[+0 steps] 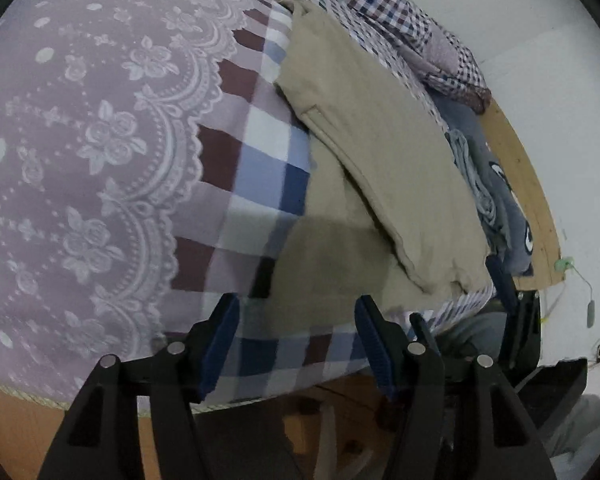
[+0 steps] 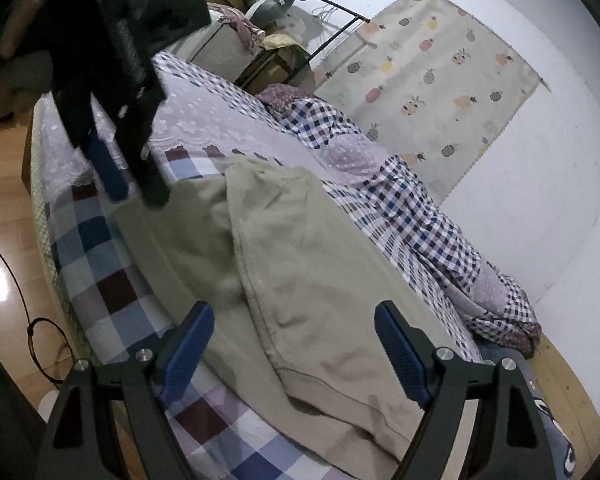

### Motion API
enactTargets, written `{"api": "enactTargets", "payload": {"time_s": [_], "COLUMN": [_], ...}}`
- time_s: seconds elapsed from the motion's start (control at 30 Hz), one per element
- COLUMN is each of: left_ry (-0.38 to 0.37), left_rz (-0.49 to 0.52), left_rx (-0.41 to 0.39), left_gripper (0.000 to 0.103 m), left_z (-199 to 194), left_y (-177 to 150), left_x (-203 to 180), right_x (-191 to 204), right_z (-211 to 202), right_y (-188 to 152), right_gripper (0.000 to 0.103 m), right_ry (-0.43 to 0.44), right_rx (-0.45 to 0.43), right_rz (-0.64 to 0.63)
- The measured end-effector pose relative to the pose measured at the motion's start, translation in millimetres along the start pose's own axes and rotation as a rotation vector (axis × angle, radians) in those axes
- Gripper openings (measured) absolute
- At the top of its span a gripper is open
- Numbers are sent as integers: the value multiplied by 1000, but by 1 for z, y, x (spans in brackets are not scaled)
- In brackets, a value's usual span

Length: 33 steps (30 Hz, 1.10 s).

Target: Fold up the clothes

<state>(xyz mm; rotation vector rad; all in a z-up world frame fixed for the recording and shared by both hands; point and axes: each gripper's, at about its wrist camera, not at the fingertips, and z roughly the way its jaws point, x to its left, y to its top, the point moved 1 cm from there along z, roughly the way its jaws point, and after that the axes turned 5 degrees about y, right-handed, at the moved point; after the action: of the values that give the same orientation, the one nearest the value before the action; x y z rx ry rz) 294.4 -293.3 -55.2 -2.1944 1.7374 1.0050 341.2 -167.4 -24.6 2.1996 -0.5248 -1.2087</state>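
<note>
Flat on the checked bedsheet lie soft khaki trousers, folded lengthwise, seams showing; the left gripper hovers with blue ribbed pads apart, holding nothing; the right gripper likewise gapes over the cloth; lilac lace coverlet beside.

Both wrist cams close over bed — share khaki garment.

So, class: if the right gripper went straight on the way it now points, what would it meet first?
Most likely the khaki trousers lying on the checked bedspread. The right gripper is open and empty, and the cloth fills the line ahead, though depth is uncertain.
</note>
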Motion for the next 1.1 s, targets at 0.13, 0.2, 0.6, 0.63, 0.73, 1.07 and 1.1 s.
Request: {"api": "enactTargets", "payload": {"time_s": [0.13, 0.2, 0.6, 0.63, 0.73, 1.07, 1.1], "left_ry": [-59, -55, -215, -226, -264, -332, -339], "left_rz": [-125, -168, -107, -116, -140, -140, -146], "left_rx": [-6, -21, -156, -164, -181, -181, -179], "left_gripper": [26, 9, 3, 3, 3, 3, 3], "left_z": [2, -1, -41, -45, -48, -47, -46], "left_y": [-2, -4, -17, -18, -15, -15, -14], "left_x": [14, 21, 1, 6, 14, 11, 13], "right_x": [4, 7, 40, 43, 49, 30, 28], "right_z": [-5, -7, 9, 11, 17, 50, 53], "right_y": [-3, -5, -8, -7, -2, 33, 34], "right_gripper": [86, 86, 86, 86, 86, 81, 66], "right_ry": [8, 12, 28, 30, 28, 2, 6], "right_rx": [-5, -4, 15, 15, 15, 32, 38], "right_rz": [-11, -21, -123, -130, -144, -96, -90]}}
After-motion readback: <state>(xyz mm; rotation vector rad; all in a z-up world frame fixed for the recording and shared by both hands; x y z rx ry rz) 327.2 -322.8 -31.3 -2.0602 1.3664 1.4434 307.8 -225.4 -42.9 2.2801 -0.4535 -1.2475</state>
